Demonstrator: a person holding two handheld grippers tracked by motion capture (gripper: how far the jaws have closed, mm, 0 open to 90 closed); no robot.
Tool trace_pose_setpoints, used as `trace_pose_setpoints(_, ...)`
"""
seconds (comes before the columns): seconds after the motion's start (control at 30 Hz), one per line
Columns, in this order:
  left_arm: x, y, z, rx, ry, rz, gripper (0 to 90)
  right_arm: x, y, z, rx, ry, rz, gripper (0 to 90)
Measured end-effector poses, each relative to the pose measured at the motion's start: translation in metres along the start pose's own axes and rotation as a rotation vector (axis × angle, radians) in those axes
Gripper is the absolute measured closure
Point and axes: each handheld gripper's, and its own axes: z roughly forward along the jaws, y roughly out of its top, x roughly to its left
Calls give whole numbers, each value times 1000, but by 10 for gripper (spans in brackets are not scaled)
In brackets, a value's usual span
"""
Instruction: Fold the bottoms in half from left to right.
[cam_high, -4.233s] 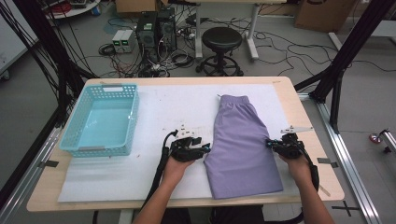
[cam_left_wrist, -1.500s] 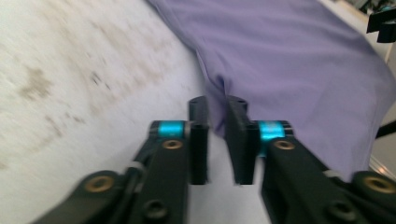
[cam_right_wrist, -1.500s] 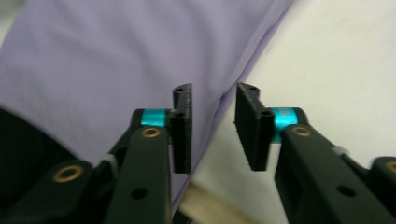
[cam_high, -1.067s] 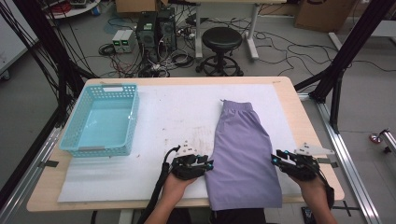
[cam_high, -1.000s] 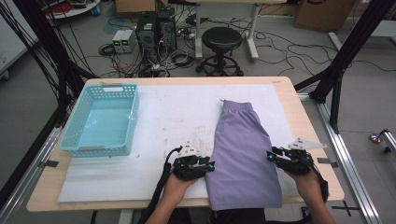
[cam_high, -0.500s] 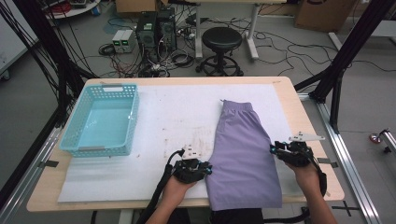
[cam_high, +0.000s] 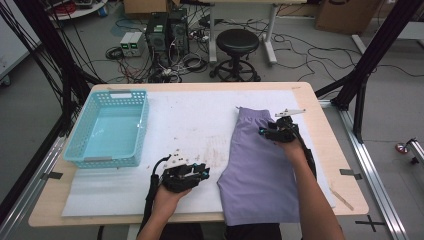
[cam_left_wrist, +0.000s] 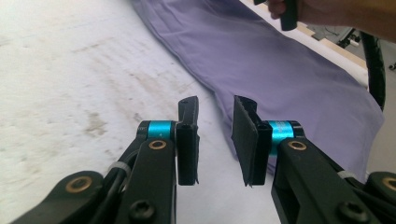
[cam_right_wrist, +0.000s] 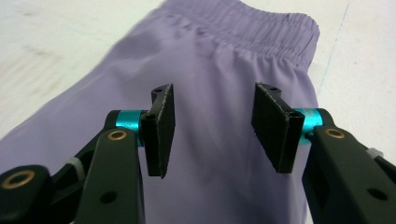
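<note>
1. Covering the table (cam_high: 320, 107) is a white mat, a padded work surface.
2. Lying flat at centre right are purple shorts (cam_high: 260, 165), waistband toward the top, seemingly spread for folding.
3. Upper left: an empty teal basket (cam_high: 111, 129), likely for the finished garment.
4. Right gripper (cam_high: 266, 132) hovers near the waistband, jaws just widened, holding nothing.
5. Left gripper (cam_high: 202, 172), lower centre beside the hem, stands parted, empty.

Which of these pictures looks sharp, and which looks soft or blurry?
High view: evenly lit but soft and grainy. Left gripper view: the left gripper is crisp, the white mat behind it smeared. Right gripper view: sharp on the purple shorts, soft shadows only.
</note>
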Motion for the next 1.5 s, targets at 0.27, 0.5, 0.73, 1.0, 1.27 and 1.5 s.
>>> trace_pose_setpoints(0.27,10,-1,-8,-35,18,1,631,-28,-12,6,62,-84,89,514)
trace_pose_setpoints(0.5,14,-2,-14,-47,35,-2,585,-2,7,-1,-79,-19,31,559)
trace_pose_setpoints(0.73,14,-4,-17,-42,32,-3,576,37,32,38,1,20,-55,682)
trace_pose_setpoints(1.0,15,-6,-19,-41,30,-5,575,52,32,69,67,-44,-79,671)
trace_pose_setpoints(1.27,17,-4,-21,-56,28,-11,567,31,37,32,-57,24,-1,600)
trace_pose_setpoints(1.5,18,-2,-20,-92,37,-24,446,-5,18,8,51,-82,-18,840)
